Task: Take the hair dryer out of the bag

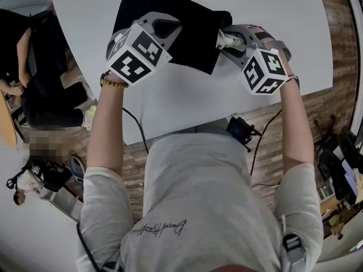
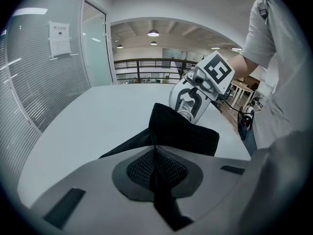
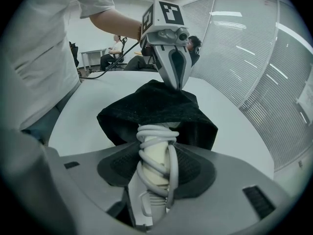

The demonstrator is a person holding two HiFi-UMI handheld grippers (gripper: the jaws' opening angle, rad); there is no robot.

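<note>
A black fabric bag lies on the white table. My left gripper is shut on a fold of the bag, and the cloth is pinched between its pads. My right gripper is at the bag's right end, shut on the hair dryer. Only the dryer's cream handle shows, wound round with its pale cord. The handle sticks out of the bag's mouth, and the rest of the dryer is hidden inside. In the right gripper view, the left gripper holds the bag's far side up.
The table's near edge runs just below both grippers, with wooden floor beyond it. People sit at the left. Glass walls with blinds stand around the room. A small black device with a cable hangs at my waist.
</note>
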